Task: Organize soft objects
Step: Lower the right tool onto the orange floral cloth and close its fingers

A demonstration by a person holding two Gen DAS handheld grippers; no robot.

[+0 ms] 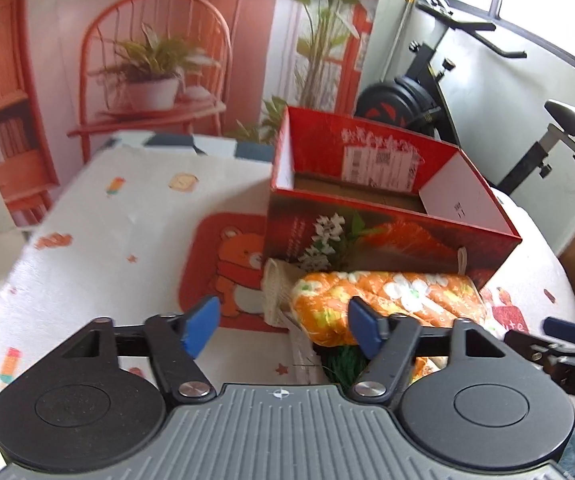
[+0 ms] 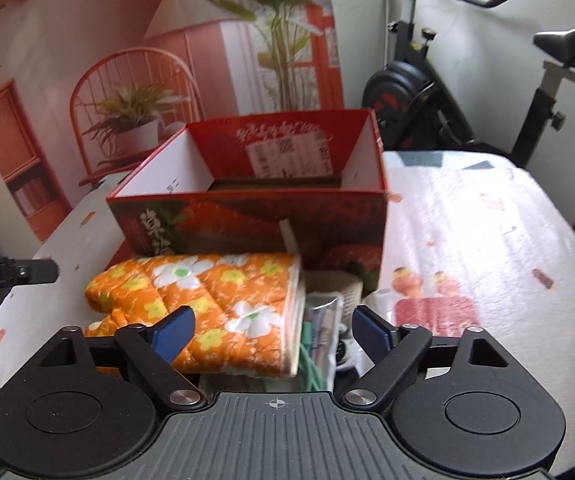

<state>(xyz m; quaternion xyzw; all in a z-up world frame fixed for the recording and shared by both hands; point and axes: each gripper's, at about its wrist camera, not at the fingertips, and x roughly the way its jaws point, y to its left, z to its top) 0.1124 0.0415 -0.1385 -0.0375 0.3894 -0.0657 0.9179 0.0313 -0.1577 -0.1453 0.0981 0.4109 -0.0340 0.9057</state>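
Observation:
An orange flowered oven mitt [image 1: 391, 300] [image 2: 207, 308] lies on the white blanket in front of an open, empty red cardboard box [image 1: 367, 220] [image 2: 247, 216]. My left gripper [image 1: 283, 324] hovers open at the mitt's left end, and part of the mitt lies between its blue pads without being pressed. My right gripper [image 2: 273, 332] is open over the mitt's cuff end, its left pad in front of the fabric. A cream woven piece [image 1: 277, 292], green cord [image 1: 343, 364] and a clear bag of small items [image 2: 323, 328] lie beside and under the mitt.
The white blanket [image 2: 467, 216] carries cartoon prints and a red bear mat [image 1: 223, 264]. An exercise bike [image 2: 427, 92] stands behind the box on the right. A printed backdrop of a chair and plants fills the back.

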